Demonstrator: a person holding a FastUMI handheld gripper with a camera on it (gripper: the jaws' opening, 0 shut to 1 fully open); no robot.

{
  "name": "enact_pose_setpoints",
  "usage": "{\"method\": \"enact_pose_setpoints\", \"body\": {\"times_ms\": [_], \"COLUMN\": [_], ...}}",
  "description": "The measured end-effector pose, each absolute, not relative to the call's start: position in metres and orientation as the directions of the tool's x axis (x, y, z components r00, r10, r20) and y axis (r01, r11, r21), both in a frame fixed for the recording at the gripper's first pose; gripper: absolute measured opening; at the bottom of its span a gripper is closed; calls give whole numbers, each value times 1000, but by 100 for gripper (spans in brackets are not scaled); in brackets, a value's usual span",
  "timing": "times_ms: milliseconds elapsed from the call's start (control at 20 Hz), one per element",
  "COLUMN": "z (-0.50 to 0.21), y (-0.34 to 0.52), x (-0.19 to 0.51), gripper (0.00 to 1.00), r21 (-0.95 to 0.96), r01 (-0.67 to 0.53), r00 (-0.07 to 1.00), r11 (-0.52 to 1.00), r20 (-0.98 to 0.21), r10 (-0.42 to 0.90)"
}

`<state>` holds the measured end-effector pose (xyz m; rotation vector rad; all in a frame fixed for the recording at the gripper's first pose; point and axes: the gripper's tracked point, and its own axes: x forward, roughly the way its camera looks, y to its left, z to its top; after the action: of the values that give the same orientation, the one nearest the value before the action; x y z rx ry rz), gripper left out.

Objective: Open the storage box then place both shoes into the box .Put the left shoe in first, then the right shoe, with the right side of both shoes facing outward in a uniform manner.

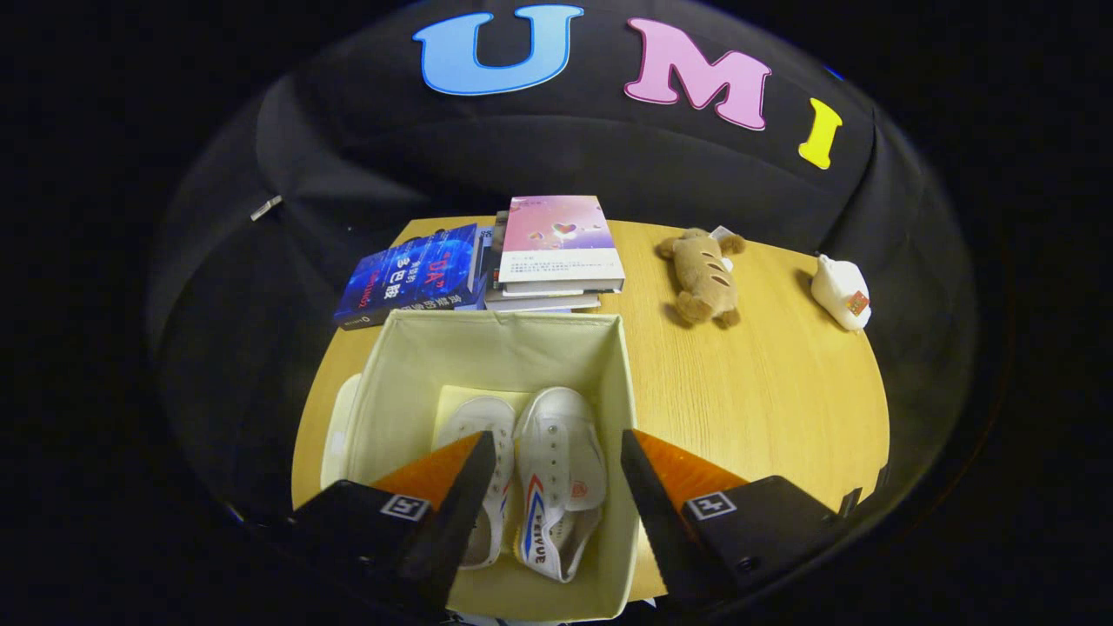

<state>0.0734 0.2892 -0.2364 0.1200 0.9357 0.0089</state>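
An open cream fabric storage box [500, 343] stands on the wooden table, just below and ahead of my fingers. Two white canvas shoes lie side by side on its floor, toes pointing away from me. The left-hand shoe [480, 426] is partly covered by my left finger. The right-hand shoe [561, 474] shows a red and blue stripe on its side and lies between my fingers. My gripper [556, 448] hovers above the box, open, with nothing held. Something pale [339, 426], possibly the lid, peeks out beside the box's left wall.
Beyond the box lies a stack of books [556, 252] and a blue book [413, 274]. A brown plush toy [704, 274] and a small white plush [841, 291] rest on the table [765, 400] to the right.
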Motion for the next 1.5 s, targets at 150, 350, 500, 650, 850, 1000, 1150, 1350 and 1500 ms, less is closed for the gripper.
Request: {"method": "enact_pose_setpoints", "body": {"times_ms": [150,350,500,650,850,1000,1150,1350,1500], "z": [-225,-205,-182,-160,-135,-117,-95,-72,-57], "y": [277,249,218,183,131,97,60,23,-2], "x": [70,67,63,60,50,40,26,15,6], "gripper": [100,99,98,98,98,98,98,98,98], "r21": [104,99,114,119,100,83,74,91,94], "r01": [12,-55,-89,-96,-89,-95,-98,-89,-81], "r00": [624,683,742,792,846,878,909,939,957], "r11": [995,994,989,988,991,992,992,992,992], "r20": [-778,-722,-656,-592,-517,-463,-398,-325,-271], "r10": [74,109,142,148,128,123,120,114,104]}}
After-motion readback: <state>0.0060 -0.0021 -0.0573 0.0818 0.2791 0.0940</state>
